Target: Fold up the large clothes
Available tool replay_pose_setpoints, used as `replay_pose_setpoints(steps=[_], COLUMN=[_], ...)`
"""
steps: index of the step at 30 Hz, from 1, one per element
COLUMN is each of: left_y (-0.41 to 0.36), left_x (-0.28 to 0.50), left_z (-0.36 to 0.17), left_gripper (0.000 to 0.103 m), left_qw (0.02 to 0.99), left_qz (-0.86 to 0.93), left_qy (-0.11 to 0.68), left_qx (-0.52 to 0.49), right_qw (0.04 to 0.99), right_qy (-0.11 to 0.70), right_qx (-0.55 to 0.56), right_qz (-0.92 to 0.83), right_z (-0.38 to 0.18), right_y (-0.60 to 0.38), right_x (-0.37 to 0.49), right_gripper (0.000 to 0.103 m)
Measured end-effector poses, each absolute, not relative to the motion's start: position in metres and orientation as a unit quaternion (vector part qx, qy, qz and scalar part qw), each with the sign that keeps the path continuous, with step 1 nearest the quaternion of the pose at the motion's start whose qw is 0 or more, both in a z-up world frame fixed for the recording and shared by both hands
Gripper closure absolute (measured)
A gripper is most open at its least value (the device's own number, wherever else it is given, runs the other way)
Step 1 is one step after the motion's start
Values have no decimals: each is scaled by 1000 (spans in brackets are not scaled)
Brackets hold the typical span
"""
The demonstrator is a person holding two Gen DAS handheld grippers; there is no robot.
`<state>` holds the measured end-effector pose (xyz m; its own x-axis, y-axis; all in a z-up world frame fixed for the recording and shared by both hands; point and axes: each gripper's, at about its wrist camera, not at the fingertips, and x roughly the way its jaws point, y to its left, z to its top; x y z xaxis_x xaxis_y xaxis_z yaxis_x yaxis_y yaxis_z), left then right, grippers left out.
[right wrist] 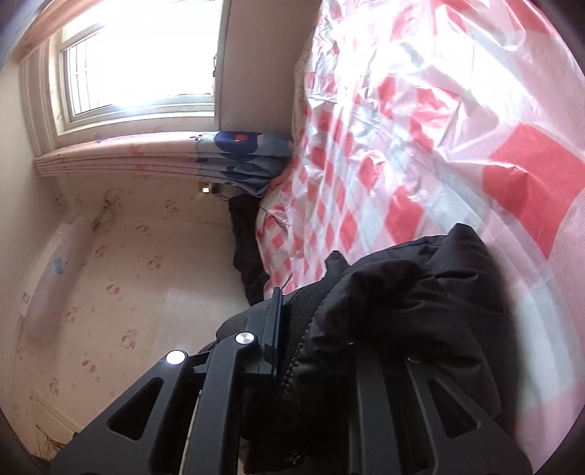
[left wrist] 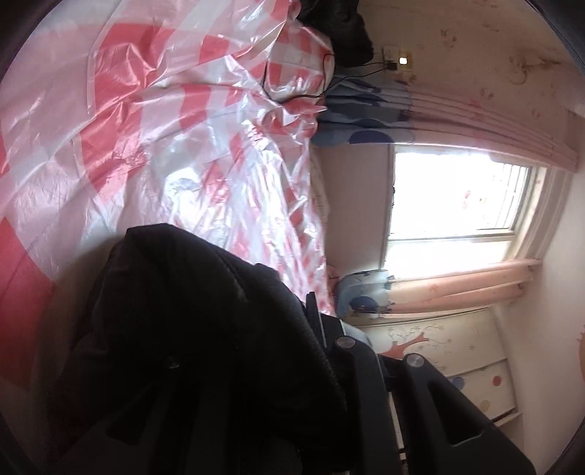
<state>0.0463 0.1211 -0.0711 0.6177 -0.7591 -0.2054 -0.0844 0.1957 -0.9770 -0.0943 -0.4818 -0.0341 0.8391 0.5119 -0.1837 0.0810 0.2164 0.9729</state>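
A black padded jacket fills the lower left of the left wrist view, bunched over my left gripper, which is shut on its edge; one finger shows, the other is hidden under the fabric. In the right wrist view the same black jacket drapes over my right gripper, which is shut on its ribbed hem; the left finger shows, the right one is covered. Both cameras are rolled sideways. The jacket hangs above the bed.
The bed is covered by a red-and-white checked plastic sheet. A second dark garment lies at the bed's far end near a wall socket. A bright window, curtains and a painted dresser stand beyond.
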Motion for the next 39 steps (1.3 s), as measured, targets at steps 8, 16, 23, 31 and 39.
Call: replay_pose_setpoints(steps=[8,16,23,31,39], left_y=[131,110,-11,-1,-16], left_x=[38,14,19,71,79], left_z=[-36,49,55,18,15], left_gripper=[43,22,22,21,21], left_qw=[683,749,761,789,803], left_qz=[-235,-345,-424,-318,-282], left_qy=[330,253,393,414,418], left_qx=[-608,-505,-293,-324,-319], right_qw=[756,899,894,859,898], right_qy=[238,297,433,503,434], right_qx=[596,302,73,93,44], right_qz=[130,107,88,29,52], right_z=[-24,83,42,-11,42], right_y=[-486,-395,-280,-298,-260], right_x=[-105,-126,-42,32,41], right_gripper=[20,7,7,7,7])
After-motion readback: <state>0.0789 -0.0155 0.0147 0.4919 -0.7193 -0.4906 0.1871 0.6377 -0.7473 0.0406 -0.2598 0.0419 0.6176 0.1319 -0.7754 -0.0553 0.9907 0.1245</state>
